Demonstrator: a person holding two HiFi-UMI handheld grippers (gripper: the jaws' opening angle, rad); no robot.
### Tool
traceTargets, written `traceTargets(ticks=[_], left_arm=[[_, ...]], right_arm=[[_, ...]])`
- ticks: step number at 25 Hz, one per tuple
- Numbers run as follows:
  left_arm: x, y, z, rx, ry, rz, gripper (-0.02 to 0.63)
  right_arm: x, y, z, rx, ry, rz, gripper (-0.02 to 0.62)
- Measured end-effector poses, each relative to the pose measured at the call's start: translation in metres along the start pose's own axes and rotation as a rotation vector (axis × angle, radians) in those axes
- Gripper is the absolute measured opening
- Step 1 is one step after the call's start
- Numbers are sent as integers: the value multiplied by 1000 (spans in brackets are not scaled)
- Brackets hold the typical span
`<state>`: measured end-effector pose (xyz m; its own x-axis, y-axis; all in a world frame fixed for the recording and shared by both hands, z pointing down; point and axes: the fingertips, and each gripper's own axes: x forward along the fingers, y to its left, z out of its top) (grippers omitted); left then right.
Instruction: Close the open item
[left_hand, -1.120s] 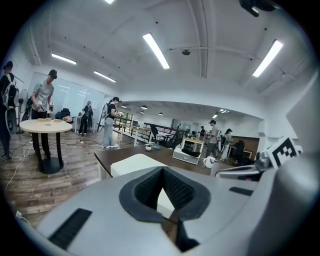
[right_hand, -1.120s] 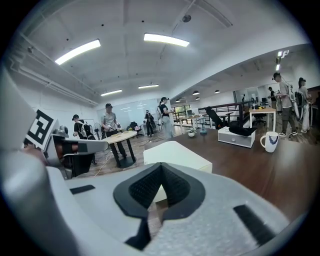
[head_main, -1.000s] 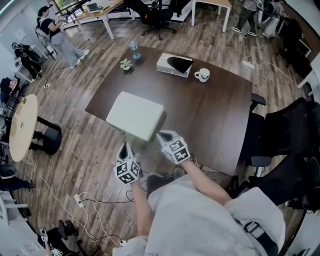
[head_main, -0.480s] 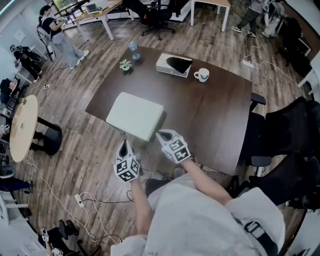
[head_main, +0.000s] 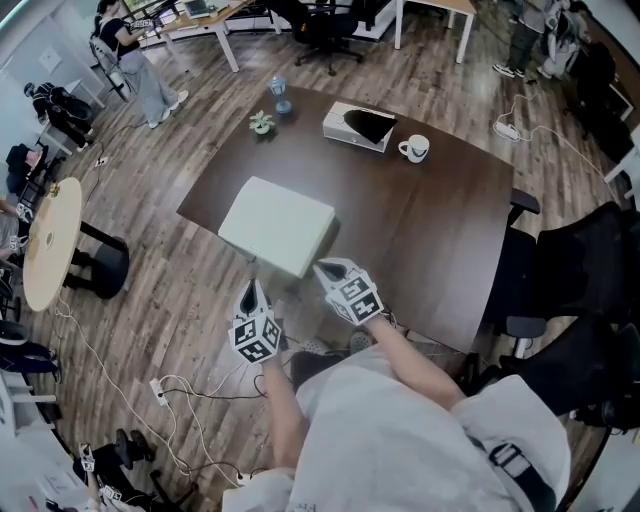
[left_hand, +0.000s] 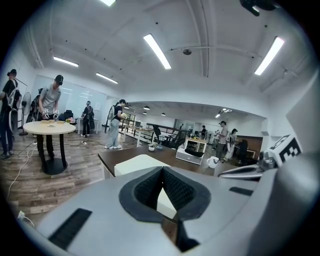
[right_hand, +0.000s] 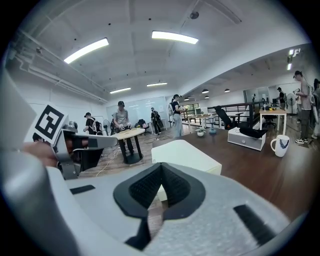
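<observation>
By the table (head_main: 430, 220) — left gripper (head_main: 252, 289) and right gripper (head_main: 322, 267), fingers closed, empty.

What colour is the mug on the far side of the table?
White mug, clearest in the right gripper view.

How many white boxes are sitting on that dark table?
2. A large white box lies at the near corner of the table. A smaller white box with a dark opening on top sits at the far side, beside the mug. None seems hidden.

What fills the far box (head_main: 345, 128) is too small to tell.
</observation>
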<state>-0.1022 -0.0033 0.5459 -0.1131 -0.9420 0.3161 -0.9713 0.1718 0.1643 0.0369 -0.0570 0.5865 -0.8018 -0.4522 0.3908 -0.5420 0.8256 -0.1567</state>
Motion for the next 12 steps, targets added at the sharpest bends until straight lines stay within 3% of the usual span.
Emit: traceTargets(ticks=[12], left_arm=[[8, -18, -3, -6, 7, -38, 6]], right_arm=[[-3, -6, -8, -10, 27, 2, 2]])
